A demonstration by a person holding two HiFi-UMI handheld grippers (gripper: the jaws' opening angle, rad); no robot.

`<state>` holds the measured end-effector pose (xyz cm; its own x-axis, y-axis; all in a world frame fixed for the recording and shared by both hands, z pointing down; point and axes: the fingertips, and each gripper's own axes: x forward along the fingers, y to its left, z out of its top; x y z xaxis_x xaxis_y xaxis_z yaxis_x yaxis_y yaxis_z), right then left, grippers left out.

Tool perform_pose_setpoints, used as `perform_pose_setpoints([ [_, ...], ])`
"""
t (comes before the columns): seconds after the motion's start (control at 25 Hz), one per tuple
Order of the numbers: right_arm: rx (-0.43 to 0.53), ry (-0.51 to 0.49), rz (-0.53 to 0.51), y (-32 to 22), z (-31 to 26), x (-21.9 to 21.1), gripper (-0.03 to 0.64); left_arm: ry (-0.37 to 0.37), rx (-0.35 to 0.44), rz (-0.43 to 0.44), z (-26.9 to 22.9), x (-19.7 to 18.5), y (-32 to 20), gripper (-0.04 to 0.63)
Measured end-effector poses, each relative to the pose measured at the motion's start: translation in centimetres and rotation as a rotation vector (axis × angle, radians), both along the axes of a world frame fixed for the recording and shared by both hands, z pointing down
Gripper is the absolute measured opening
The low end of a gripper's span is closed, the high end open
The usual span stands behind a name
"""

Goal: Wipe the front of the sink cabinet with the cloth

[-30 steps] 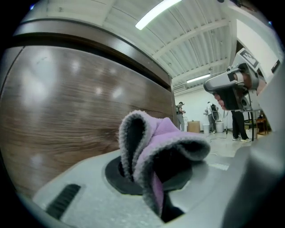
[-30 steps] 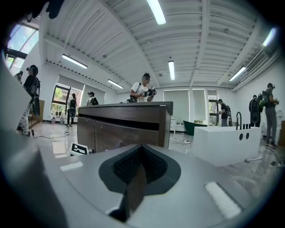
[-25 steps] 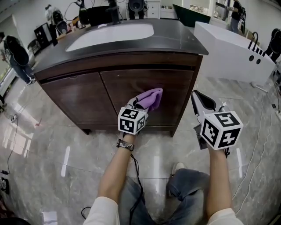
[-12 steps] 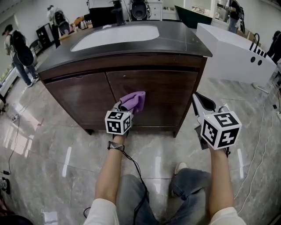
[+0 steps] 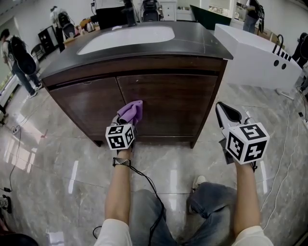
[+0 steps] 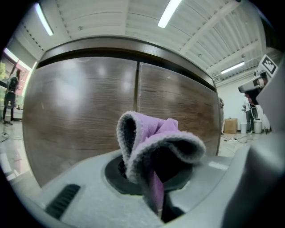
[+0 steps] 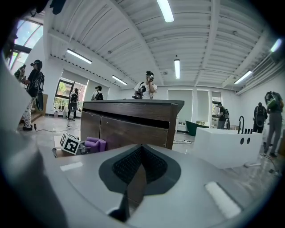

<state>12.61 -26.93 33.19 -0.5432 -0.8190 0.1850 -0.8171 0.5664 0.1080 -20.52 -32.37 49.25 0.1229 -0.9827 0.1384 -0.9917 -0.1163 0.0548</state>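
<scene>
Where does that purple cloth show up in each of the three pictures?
Head view: cloth left of centre, against the cabinet front.
Left gripper view: cloth dead centre, close up.
Right gripper view: cloth small, low left.
Shared landmark: the door seam.

Bright showroom hall, as I see it from here.
Glossy grey marble-pattern floor (image 5: 48, 158) spreads all round me. A white bathtub (image 5: 250, 53) stands at the far right, with a dark green tub (image 5: 207, 14) behind it. The white ribbed ceiling (image 7: 213, 40) carries long strip lights (image 7: 167, 9), and tall windows (image 7: 64, 95) line the left wall.
</scene>
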Motion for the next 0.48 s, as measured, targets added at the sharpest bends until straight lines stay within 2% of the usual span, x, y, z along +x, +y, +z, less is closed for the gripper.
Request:
perform_pose_setpoints([
  [0.24,0.007,0.008,-0.012,0.5,0.0,-0.4,0.006,0.056,0.063,-0.147,0.1,-4.4,3.2,0.054],
  [0.36,0.006,0.01,-0.016,0.6,0.1,-0.6,0.006,0.025,0.095,-0.207,0.7,-4.8,4.4,0.054],
  [0.48,0.008,0.018,-0.008,0.7,0.3,-0.3,0.006,0.002,0.081,-0.199,2.0,-3.4,3.6,0.054],
])
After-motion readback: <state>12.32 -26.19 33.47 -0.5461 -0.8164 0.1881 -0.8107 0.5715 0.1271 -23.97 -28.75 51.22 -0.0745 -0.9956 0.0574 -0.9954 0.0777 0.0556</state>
